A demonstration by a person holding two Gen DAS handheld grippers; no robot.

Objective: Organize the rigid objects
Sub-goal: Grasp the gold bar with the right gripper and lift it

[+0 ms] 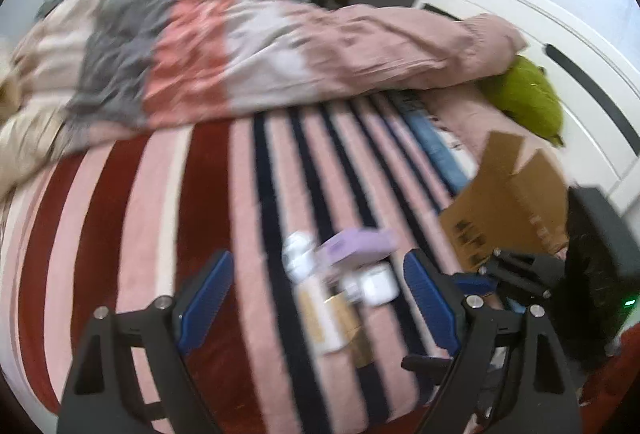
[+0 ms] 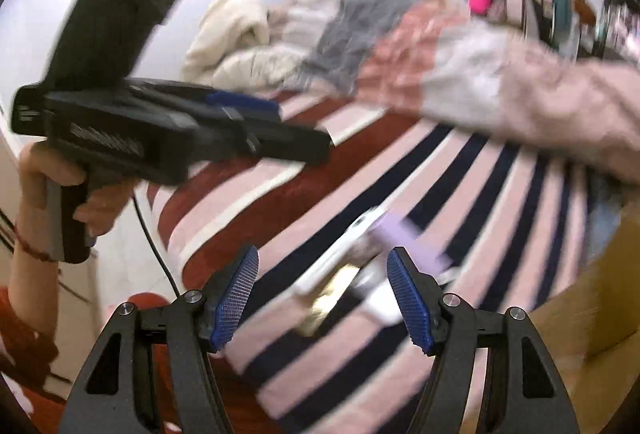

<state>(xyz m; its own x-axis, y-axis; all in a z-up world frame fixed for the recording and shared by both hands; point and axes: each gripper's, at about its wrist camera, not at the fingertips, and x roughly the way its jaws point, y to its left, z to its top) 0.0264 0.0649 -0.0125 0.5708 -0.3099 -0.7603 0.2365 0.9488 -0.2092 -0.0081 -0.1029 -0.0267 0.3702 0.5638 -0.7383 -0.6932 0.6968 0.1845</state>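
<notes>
Nearest in the left wrist view, the left tongs (image 1: 316, 298) stand spread wide with nothing pinched; the small pile lies on the bed beyond and between their blue pads. The right tongs (image 2: 322, 294) are likewise spread and empty, pointing down at the same pile from the other side. Both seem poised to choose a piece, which would explain the open jaws.

The pile sits on the striped blanket (image 1: 224, 201) near the bed's near edge: a white and gold box (image 1: 326, 318) closest, a small white case (image 1: 378, 284) just to its right, a white bottle (image 1: 298, 254) and a lilac box (image 1: 356, 244) lying just behind. They touch or overlap one another, though blur hides exactly how. These are the rigid things to be sorted.

To the right of the pile stands an open cardboard box (image 1: 504, 209), flaps up, probably the place meant for them; it is close beside, so each piece needs only a short carry.

In the right wrist view a hand (image 2: 48, 173) grips the left tool's handle at the left.

Farther off, a rumpled quilt (image 1: 248, 57) lies pushed back across the bed, likely to leave the blanket free for sorting. A green cushion (image 1: 524, 93) rests at its right end, against the white footboard (image 1: 520, 17).
</notes>
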